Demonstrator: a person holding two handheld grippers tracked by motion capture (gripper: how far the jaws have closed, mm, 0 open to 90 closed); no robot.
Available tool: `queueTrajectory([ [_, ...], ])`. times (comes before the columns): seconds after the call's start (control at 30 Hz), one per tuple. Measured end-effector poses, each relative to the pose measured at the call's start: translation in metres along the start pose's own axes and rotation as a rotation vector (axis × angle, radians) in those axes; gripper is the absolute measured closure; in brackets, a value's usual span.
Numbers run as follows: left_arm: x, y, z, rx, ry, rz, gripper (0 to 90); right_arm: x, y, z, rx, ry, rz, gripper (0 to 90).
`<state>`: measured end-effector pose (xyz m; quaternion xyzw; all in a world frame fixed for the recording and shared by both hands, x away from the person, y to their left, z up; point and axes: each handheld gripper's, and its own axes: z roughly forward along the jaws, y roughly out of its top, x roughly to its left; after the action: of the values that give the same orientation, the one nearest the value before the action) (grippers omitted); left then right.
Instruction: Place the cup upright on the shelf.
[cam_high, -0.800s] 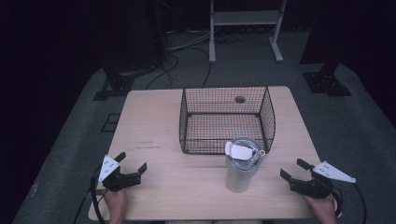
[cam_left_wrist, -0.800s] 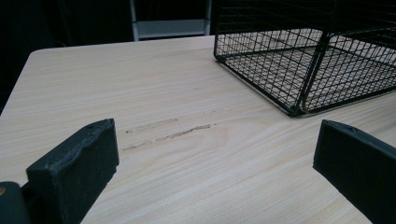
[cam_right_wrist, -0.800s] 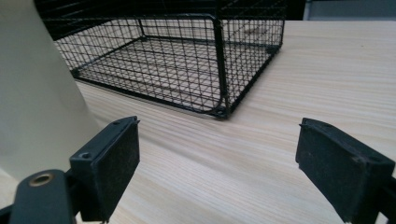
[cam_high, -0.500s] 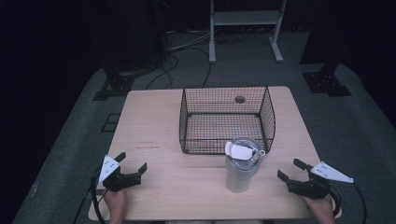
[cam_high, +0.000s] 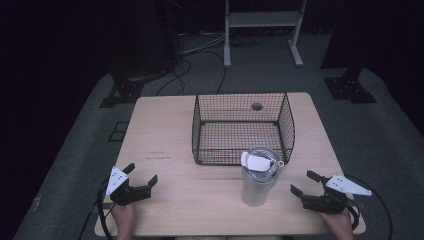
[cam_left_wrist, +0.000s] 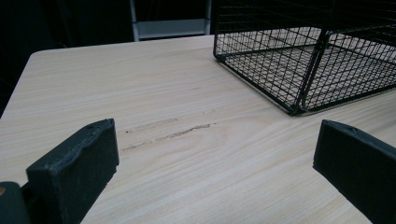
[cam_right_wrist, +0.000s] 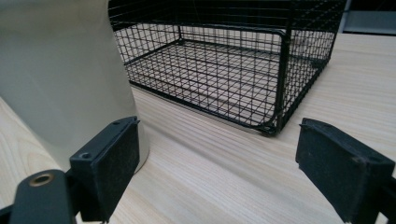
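Observation:
A steel tumbler (cam_high: 258, 181) with a white lid stands upright on the wooden table (cam_high: 165, 135), just in front of a black wire basket (cam_high: 242, 127). My right gripper (cam_high: 303, 183) is open, low over the table to the right of the tumbler, jaws pointing at it. In the right gripper view the tumbler (cam_right_wrist: 65, 74) rises beside the left jaw, apart from it, with the basket (cam_right_wrist: 224, 60) behind. My left gripper (cam_high: 142, 175) is open near the table's front left, holding nothing. The left gripper view has the basket (cam_left_wrist: 308, 51) at upper right.
The basket is empty. Faint scuff marks (cam_left_wrist: 168, 130) cross the wood ahead of the left gripper. A round hole (cam_high: 257, 106) sits in the table behind the basket. A metal stand (cam_high: 260, 25) and cables lie on the dark floor beyond.
My right gripper has crept left toward the tumbler. The left gripper and the tumbler have stayed put.

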<state>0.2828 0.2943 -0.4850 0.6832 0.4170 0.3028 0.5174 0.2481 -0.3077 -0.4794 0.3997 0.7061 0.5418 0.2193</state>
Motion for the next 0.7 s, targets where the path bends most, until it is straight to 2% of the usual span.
queueTrajectory([
  [0.1, 0.0, 0.0, 0.0, 0.002, 0.002, 0.002, 0.0, 0.003, 0.001, 0.002, 0.002, 0.014, 0.002, 12.9],
  [0.23, 0.0, 0.0, 0.0, -0.003, 0.0, -0.003, 0.0, 0.009, 0.001, 0.005, 0.023, 0.029, -0.029, 12.9],
  [0.4, 0.0, 0.0, 0.0, -0.003, 0.0, -0.003, 0.0, 0.014, 0.002, 0.006, 0.029, 0.042, -0.039, 12.9],
  [0.43, 0.0, 0.0, 0.0, -0.002, 0.0, -0.003, 0.0, 0.017, 0.003, 0.006, 0.035, 0.045, -0.056, 12.9],
  [0.7, 0.0, 0.0, 0.0, 0.003, 0.002, 0.001, 0.0, 0.025, 0.005, 0.004, 0.057, 0.064, -0.1, 12.9],
])
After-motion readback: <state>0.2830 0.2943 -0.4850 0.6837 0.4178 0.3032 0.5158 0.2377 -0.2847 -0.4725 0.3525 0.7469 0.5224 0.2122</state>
